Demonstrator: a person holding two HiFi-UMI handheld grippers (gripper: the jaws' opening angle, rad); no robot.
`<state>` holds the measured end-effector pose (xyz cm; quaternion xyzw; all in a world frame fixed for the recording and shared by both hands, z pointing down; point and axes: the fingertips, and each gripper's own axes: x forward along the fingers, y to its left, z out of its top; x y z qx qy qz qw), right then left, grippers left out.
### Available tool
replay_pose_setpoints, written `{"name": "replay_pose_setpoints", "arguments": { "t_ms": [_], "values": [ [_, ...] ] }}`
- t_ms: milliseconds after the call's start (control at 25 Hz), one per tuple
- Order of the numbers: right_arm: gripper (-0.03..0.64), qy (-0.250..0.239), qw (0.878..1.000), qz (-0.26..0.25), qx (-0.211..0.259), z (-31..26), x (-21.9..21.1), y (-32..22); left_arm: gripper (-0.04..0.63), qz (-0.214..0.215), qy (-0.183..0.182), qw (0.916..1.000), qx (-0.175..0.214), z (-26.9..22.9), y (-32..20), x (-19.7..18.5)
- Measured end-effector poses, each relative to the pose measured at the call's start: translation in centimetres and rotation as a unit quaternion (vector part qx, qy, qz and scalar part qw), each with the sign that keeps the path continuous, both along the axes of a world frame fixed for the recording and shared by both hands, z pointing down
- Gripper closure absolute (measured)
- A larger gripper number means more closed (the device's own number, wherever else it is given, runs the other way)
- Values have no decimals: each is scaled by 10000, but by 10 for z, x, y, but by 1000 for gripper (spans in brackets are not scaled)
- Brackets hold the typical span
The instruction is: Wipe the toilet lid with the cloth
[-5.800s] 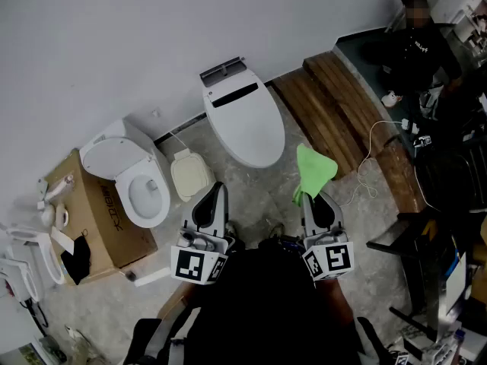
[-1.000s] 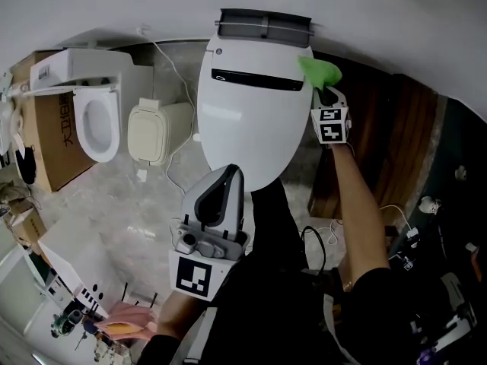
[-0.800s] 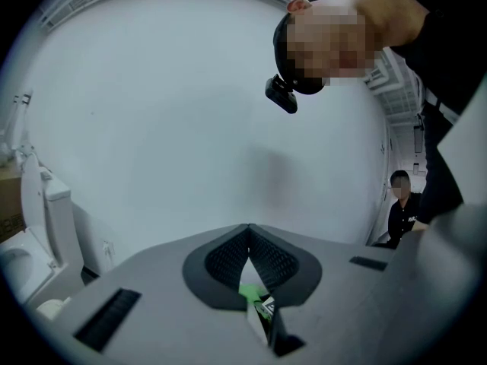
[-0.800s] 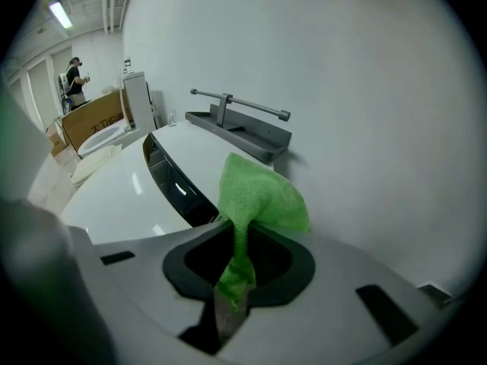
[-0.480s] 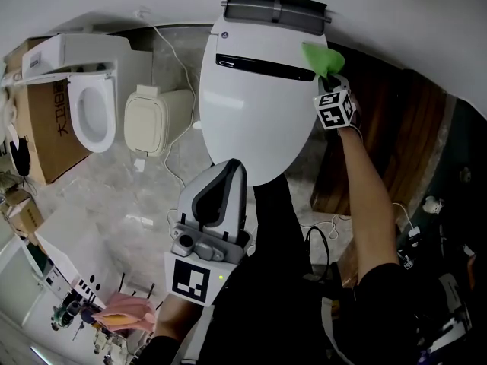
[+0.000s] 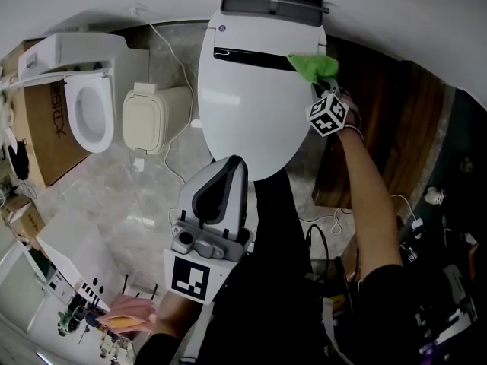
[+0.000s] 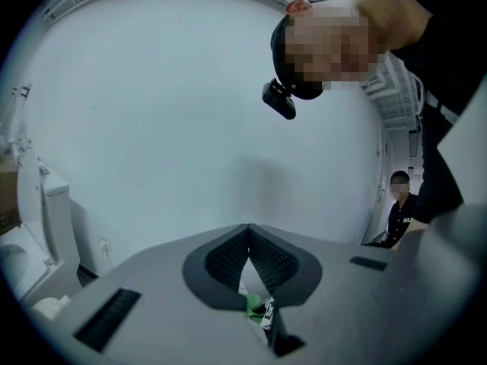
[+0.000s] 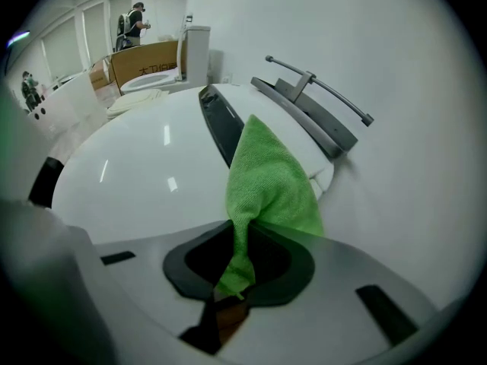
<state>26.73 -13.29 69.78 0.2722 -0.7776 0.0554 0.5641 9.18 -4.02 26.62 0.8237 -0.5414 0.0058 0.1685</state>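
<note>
The white toilet lid [image 6: 251, 105] lies closed, with a dark strip [image 6: 251, 58] across its back. My right gripper [image 6: 323, 90] reaches over the lid's back right edge, shut on the green cloth [image 6: 313, 67]. In the right gripper view the cloth [image 8: 270, 181] hangs out of the gripper [image 8: 240, 242] and rests on the lid [image 8: 144, 173] beside the strip's end. My left gripper [image 6: 230, 166] hovers in front of the lid's near end, shut and holding nothing. In the left gripper view its tips [image 7: 249, 230] meet against the bare wall.
A second toilet [image 6: 87, 112] with its seat exposed stands to the left beside a cardboard box [image 6: 42, 147]. A cream square unit [image 6: 148, 120] sits between the toilets. Dark wooden boards [image 6: 380, 128] lie to the right, and cables [image 6: 323, 234] trail on the floor.
Since 5.8 s ago I have come up to the toilet and reached the cloth to the lid's back. Over the last second the cloth slid slightly left onto the strip's end.
</note>
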Motion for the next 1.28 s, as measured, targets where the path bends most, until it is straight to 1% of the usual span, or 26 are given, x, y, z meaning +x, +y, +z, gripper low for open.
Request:
{"name": "replay_pose_setpoints", "arguments": {
  "t_ms": [200, 400, 560, 800, 1040, 1280],
  "values": [
    [552, 198, 9997, -98, -76, 5, -7, 29, 592, 120, 9, 9999, 28, -4, 7, -7],
    [552, 295, 9992, 24, -280, 10, -11, 60, 592, 254, 26, 9997, 41, -5, 13, -15],
    [552, 354, 9987, 107, -347, 15, -14, 86, 592, 383, 47, 9992, 58, -4, 16, -24],
    [552, 397, 9968, 426, -538, 21, -21, 126, 592, 595, 109, 9981, 72, -4, 24, -39],
    [552, 377, 9941, 815, -607, 26, -30, 160, 592, 872, 146, 9961, 49, 2, 32, -53],
    [552, 446, 9916, 992, -701, 32, -41, 206, 592, 1142, 167, 9933, 56, 11, 43, -74]
  ]
}}
